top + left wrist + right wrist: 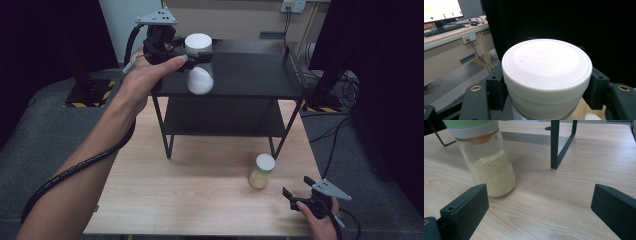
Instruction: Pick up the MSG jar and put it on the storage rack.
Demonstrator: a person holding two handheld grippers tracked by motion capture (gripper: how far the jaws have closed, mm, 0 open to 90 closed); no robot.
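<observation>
Wooden table [200,200] fills centre of high view, grey floor around it. On its far half stands a black two-tier shelf rack [250,75], top tier at approx 12 o'clock of the table, lower tier under it, thin legs down onto the wood; one leg [555,145] also seen in right gripper view.

Person's left forearm [95,160] comes in from 7 o'clock and reaches up to 11 o'clock, hand [150,75] wrapped on left gripper [192,54], w/ cable trailing back along the arm. Left gripper jaws are clamped either side of a white-lidded jar [199,65], just under the lid; jar holds white powder and is at the front-left edge of the rack's top tier. Can't tell if its base touches the tier or is just above it. In left gripper view the lid [546,65] sits between both black jaws, pads pressed to its sides.

Second jar [261,171], pale lid, yellowish grains inside, stands upright on the table at approx 4 o'clock, near the rack's front-right leg.

Right gripper [300,192] at 5 o'clock by table's near-right corner, held in person's right hand [320,220]. Jaws spread wide, nothing between them; grain jar [486,162] is just beyond its left jaw, not touching.
</observation>
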